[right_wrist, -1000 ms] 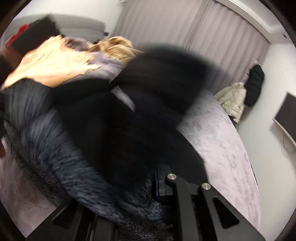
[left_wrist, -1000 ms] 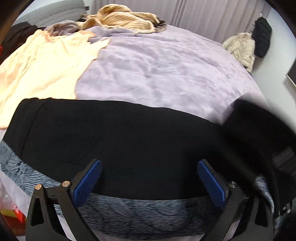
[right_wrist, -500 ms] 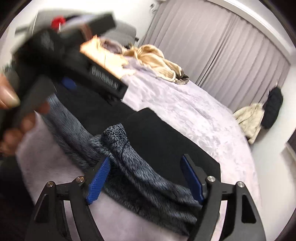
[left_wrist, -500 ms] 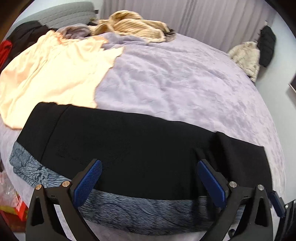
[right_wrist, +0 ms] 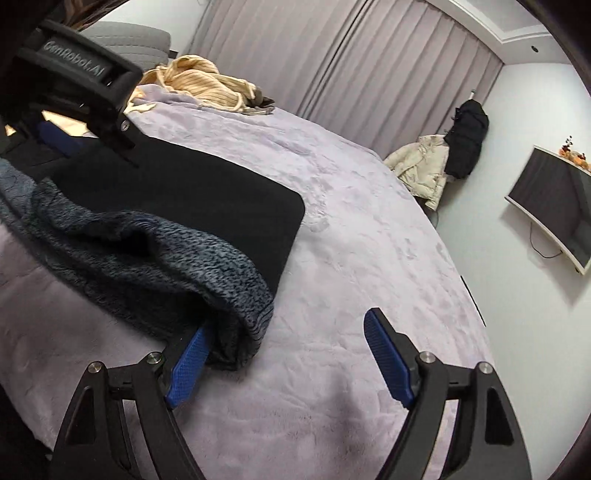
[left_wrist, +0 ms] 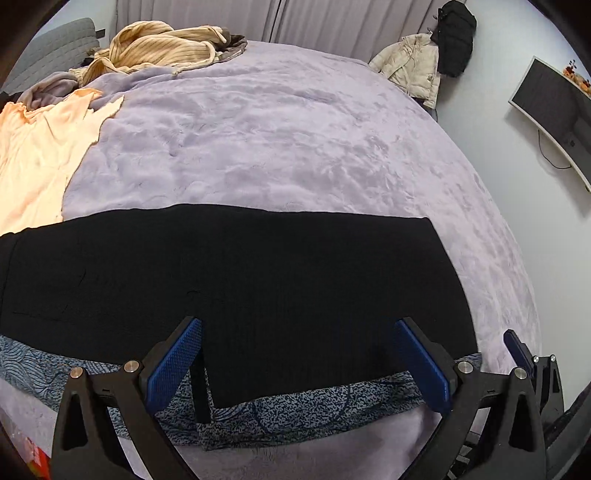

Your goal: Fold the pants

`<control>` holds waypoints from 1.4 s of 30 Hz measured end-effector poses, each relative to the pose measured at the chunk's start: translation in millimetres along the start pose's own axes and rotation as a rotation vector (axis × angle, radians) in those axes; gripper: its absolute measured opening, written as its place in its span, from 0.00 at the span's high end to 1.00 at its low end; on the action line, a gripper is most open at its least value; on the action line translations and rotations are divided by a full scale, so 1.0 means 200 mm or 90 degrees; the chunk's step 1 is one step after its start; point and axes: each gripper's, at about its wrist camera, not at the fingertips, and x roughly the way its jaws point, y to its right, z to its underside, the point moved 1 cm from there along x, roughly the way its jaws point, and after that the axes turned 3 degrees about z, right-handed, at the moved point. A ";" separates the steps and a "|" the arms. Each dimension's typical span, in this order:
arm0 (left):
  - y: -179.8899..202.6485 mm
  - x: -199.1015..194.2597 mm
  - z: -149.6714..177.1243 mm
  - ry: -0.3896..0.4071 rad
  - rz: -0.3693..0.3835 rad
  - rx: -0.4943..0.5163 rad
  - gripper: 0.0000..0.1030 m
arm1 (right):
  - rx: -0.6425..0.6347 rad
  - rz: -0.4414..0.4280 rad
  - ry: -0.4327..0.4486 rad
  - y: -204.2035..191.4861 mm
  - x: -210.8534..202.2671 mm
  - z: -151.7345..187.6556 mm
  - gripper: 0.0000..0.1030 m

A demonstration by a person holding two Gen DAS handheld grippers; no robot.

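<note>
Left wrist view: black pants (left_wrist: 236, 280) laid flat as a wide band across the near half of a lilac bedspread (left_wrist: 280, 140), running from 9 o'clock to about 3 o'clock. Along the near edge, a strip of mottled blue-grey fabric (left_wrist: 306, 410) showing from under the black layer, apparently the fleecy inside or lower layer of the same garment. Left gripper (left_wrist: 297, 363) at 6 o'clock, blue pads spread wide, nothing between them, hovering over the near edge of the black cloth; whether touching it, cannot tell. A blue fingertip of the right gripper (left_wrist: 517, 349) just visible at 4 o'clock, beside the right end of the pants.

Right wrist view: right gripper (right_wrist: 291, 363) at 6 o'clock, also spread wide and holding nothing. Left pad (right_wrist: 186, 369) pressed up against the bunched blue-grey corner (right_wrist: 221, 280) of the pants, right pad over bare bedspread. Probably positioned there so the corner can be taken or tucked. Black layer (right_wrist: 207, 206) lying smooth toward 10 o'clock, with the other tool's body over it.

Elsewhere: peach garment (left_wrist: 33, 155) at 9 o'clock, striped tan sweater (left_wrist: 162, 48) heaped at 11 o'clock, cream jacket (left_wrist: 413, 70) and black coat (left_wrist: 454, 33) hanging at 1 o'clock, wall screen (left_wrist: 550, 110) at 2 o'clock.

Judged stage: one lengthwise fold apparently made, edges not yet matched, crosswise folding not yet begun.
</note>
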 end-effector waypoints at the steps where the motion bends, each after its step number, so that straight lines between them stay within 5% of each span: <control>1: -0.02 0.05 0.01 -0.011 -0.017 0.004 0.00 | -0.014 0.008 -0.013 -0.03 0.04 -0.02 0.19; 3: -0.09 0.19 0.04 -0.058 -0.058 -0.001 0.00 | -0.017 0.067 -0.030 -0.01 0.05 -0.04 0.19; 5: -0.15 0.22 0.06 -0.055 -0.017 -0.028 0.00 | 0.043 0.023 -0.049 0.06 0.05 -0.04 0.18; 10: -0.12 0.20 0.08 -0.043 -0.037 -0.004 0.00 | 0.009 -0.020 -0.048 0.07 -0.03 -0.02 0.18; 12: -0.12 0.19 0.08 -0.040 -0.034 -0.006 0.00 | 0.043 -0.081 -0.014 0.11 -0.15 -0.03 0.17; 15: -0.12 0.19 0.09 -0.036 -0.039 -0.006 0.00 | 0.110 -0.272 0.068 0.17 -0.28 -0.13 0.12; 17: -0.12 0.18 0.09 -0.032 -0.043 -0.004 0.00 | 0.114 -0.336 0.078 0.12 -0.29 -0.18 0.10; 20: -0.13 0.16 0.11 -0.032 -0.039 -0.002 0.00 | 0.104 -0.360 0.004 0.00 -0.13 -0.20 0.09; 22: -0.13 0.16 0.12 -0.034 -0.043 0.004 0.00 | 0.147 -0.446 -0.065 -0.03 0.03 -0.14 0.09; 24: -0.13 0.16 0.12 -0.032 -0.042 0.016 0.00 | 0.146 -0.458 -0.089 -0.03 0.09 -0.11 0.09; 27: -0.13 0.16 0.13 -0.028 -0.042 0.013 0.00 | 0.156 -0.480 -0.049 0.09 0.04 -0.20 0.09; 29: -0.12 0.17 0.13 -0.024 -0.047 0.012 0.00 | 0.151 -0.450 0.005 0.17 0.00 -0.31 0.08; 32: -0.11 0.17 0.13 -0.019 -0.055 0.013 0.00 | 0.127 -0.432 0.002 0.16 0.11 -0.43 0.08; 36: -0.11 0.16 0.13 -0.021 -0.048 0.011 0.00 | 0.144 -0.488 -0.055 0.10 0.40 -0.54 0.09; 39: -0.10 0.17 0.14 -0.021 -0.046 0.019 0.00 | 0.135 -0.478 -0.146 0.00 0.63 -0.54 0.09; 42: -0.11 0.15 0.13 -0.023 -0.045 0.017 0.00 | 0.119 -0.455 -0.136 -0.03 0.59 -0.51 0.09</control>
